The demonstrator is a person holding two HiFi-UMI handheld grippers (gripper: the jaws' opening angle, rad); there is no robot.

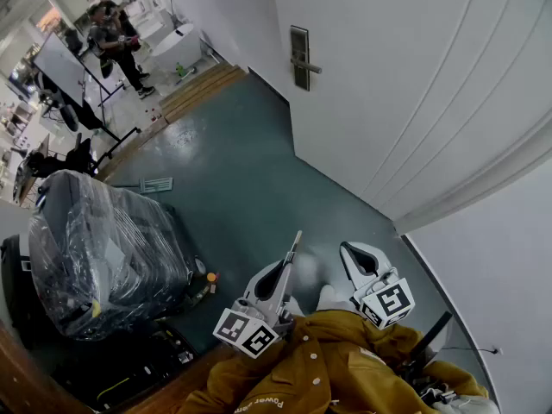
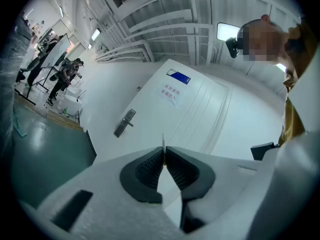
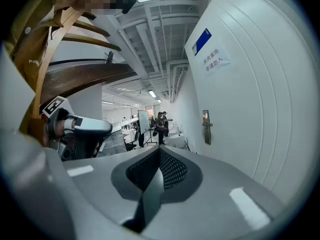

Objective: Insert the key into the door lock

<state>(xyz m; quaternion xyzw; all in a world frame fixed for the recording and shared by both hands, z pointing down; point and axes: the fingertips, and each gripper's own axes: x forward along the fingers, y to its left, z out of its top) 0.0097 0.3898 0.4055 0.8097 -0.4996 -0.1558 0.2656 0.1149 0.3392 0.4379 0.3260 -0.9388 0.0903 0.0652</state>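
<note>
Left gripper (image 2: 163, 150) pinches key (image 2: 163, 140) | right gripper (image 3: 159, 149) clenched, empty | door notice (image 2: 171, 95) only in gripper views

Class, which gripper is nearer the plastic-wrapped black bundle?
Left. The left gripper, holding the key, is to the right of the plastic-wrapped bundle; the right gripper is farther right, beyond it.

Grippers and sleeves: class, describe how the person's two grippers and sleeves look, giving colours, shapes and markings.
The left gripper and right gripper are pale grey-white shells tapering to a point, their fingers dark and ribbed inside. Each carries a white cube with black square markers. The sleeves are mustard-yellow, with white lettering.
</note>
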